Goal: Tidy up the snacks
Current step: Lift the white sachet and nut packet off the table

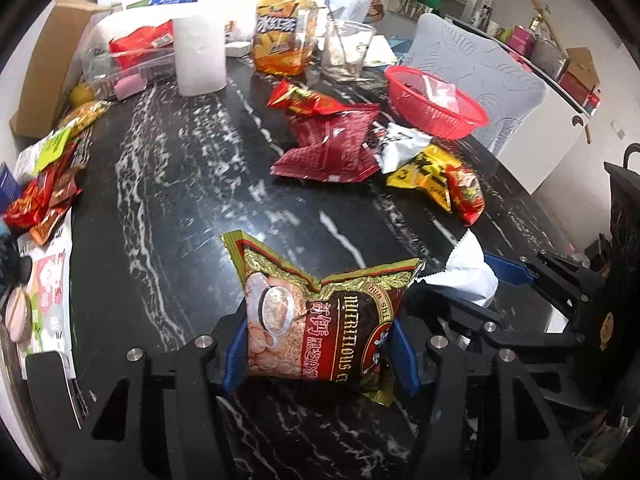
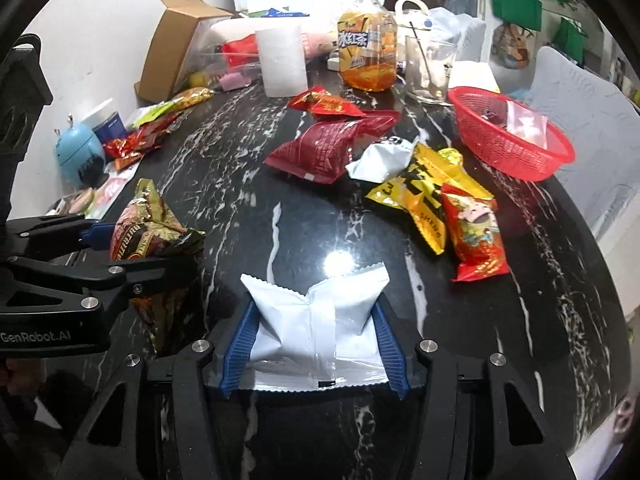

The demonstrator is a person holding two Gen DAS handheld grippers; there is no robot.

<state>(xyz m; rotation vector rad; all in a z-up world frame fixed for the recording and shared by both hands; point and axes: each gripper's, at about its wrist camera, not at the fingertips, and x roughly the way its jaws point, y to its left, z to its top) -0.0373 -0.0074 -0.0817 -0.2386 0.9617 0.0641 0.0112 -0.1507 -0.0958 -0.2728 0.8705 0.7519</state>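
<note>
Black-framed left claw (image 1: 320,354) and right claw (image 2: 314,348) (silver screws), ribbed blue pads (image 2: 390,346).

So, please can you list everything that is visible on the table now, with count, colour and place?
cereal packet: 1, red and gold, held in left claw
white packet: 1, white, held in right claw
dark red packet: 1, table middle
small red packet: 1, red, behind the dark red one
white crumpled packet: 1, beside the yellow ones
yellow packets: about 2, right of middle
cartoon packet: 1, red, beside the yellow ones
basket: 1, red, right edge
tea bottle: 1, orange, back
glass: 1, clear, beside bottle
plastic cup: 1, white, back
cardboard box: 1, brown, back left
table: 1, black marble
left claw: 1, black, blue pads
right claw: 1, black, blue pads
</note>
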